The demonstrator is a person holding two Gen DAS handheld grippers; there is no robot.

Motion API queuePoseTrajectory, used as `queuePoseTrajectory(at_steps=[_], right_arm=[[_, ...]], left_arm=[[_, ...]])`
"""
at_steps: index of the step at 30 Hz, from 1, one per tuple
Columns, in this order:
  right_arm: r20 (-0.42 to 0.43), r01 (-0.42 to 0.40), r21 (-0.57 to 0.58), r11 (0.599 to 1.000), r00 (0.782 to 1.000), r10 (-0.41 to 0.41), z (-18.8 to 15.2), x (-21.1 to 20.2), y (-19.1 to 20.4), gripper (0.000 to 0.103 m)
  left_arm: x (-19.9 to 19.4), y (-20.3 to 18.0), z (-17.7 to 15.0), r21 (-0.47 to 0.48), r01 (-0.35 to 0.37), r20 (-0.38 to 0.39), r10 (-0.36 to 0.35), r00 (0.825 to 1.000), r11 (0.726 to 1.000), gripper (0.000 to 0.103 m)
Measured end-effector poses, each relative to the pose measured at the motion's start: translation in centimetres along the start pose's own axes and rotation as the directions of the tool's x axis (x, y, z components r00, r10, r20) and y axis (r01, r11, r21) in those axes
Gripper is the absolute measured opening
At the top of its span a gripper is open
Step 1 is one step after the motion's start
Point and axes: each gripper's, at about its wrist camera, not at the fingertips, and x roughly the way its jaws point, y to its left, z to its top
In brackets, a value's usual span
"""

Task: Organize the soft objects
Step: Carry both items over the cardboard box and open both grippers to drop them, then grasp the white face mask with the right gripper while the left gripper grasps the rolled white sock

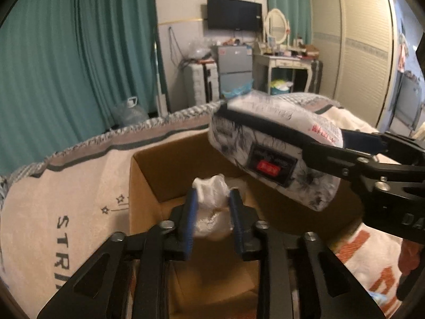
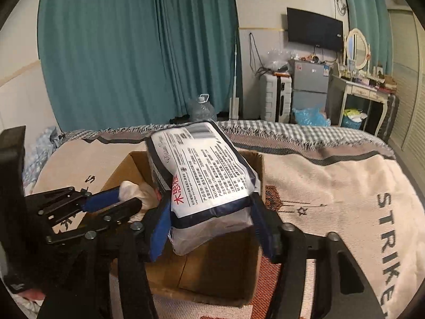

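I'm looking across a bedroom with teal curtains [image 2: 138,47], a wall television [image 2: 314,29] and a small fridge [image 2: 309,83] at the far wall. A fringed cream blanket [image 2: 332,180] covers the bed, and an open cardboard box [image 1: 148,175] sits on it. My left hand-held gripper [image 1: 212,207] hangs over the box, its blue pads pinching a crumpled white plastic bag [image 1: 211,199] — the bag sits just above the box's inside. My right hand-held gripper [image 2: 209,220] is clamped on a printed tissue pack [image 2: 204,175], held tilted above the box opening. In the left wrist view that pack [image 1: 273,148] hangs at about 2 o'clock from the bag, close but apart from it.
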Motion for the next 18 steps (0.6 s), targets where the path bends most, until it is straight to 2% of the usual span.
queuePoseTrajectory(at_steps=[1, 2, 3, 7, 9, 13, 14, 15, 16, 18], right_arm=[[-0.005, -0.004, 0.005, 1.0, 1.0, 0.004, -0.1, 0.1, 0.0, 0.064], [-0.01, -0.013, 0.011, 1.0, 1.0, 0.013, -0.2, 0.1, -0.1, 0.065], [-0.01, -0.01, 0.014, 1.0, 1.0, 0.01, -0.2, -0.3, -0.1, 0.065], [0.014, 0.021, 0.009, 1.0, 1.0, -0.021, 0.1, -3.3, -0.1, 0.072], [0.03, 0.026, 0.01, 1.0, 0.999, -0.026, 0.5, -5.8, -0.1, 0.074], [0.101, 0.072, -0.03, 0.997, 0.992, -0.068, 1.8, -13.3, 1.6, 0.076], [0.135, 0.097, -0.037, 0.995, 0.987, -0.091, 2.3, -15.9, 2.2, 0.078], [0.158, 0.108, -0.04, 0.993, 0.982, -0.1, 2.5, -18.0, 2.6, 0.085], [0.173, 0.113, -0.043, 0.993, 0.979, -0.104, 2.7, -19.7, 3.0, 0.089], [0.199, 0.121, -0.05, 0.991, 0.974, -0.109, 2.9, -23.6, 4.0, 0.091]], left_arm=[[-0.1, 0.1, -0.1, -0.008, 0.0, 0.003, 0.0, 1.0, 1.0, 0.058], [-0.5, 0.2, -0.3, -0.019, -0.006, 0.011, 0.006, 1.0, 1.0, 0.076], [-1.1, 0.1, -0.3, -0.031, -0.019, 0.025, 0.019, 0.999, 0.999, 0.081], [-4.2, 0.4, -0.3, -0.038, -0.039, 0.037, 0.04, 0.998, 0.999, 0.081], [-7.0, 0.4, 0.0, -0.028, -0.055, 0.061, 0.057, 0.997, 0.998, 0.081], [-14.1, 0.8, 0.4, -0.024, -0.034, 0.124, 0.037, 0.992, 0.999, 0.081], [-16.7, 0.7, 0.4, -0.017, -0.027, 0.15, 0.03, 0.988, 0.999, 0.081], [-18.8, 0.7, 0.3, -0.01, -0.021, 0.17, 0.023, 0.985, 1.0, 0.081], [-20.1, 0.6, 0.5, -0.006, -0.017, 0.182, 0.017, 0.983, 1.0, 0.082], [-23.6, 0.8, 0.4, -0.014, -0.02, 0.213, 0.023, 0.977, 1.0, 0.094]])
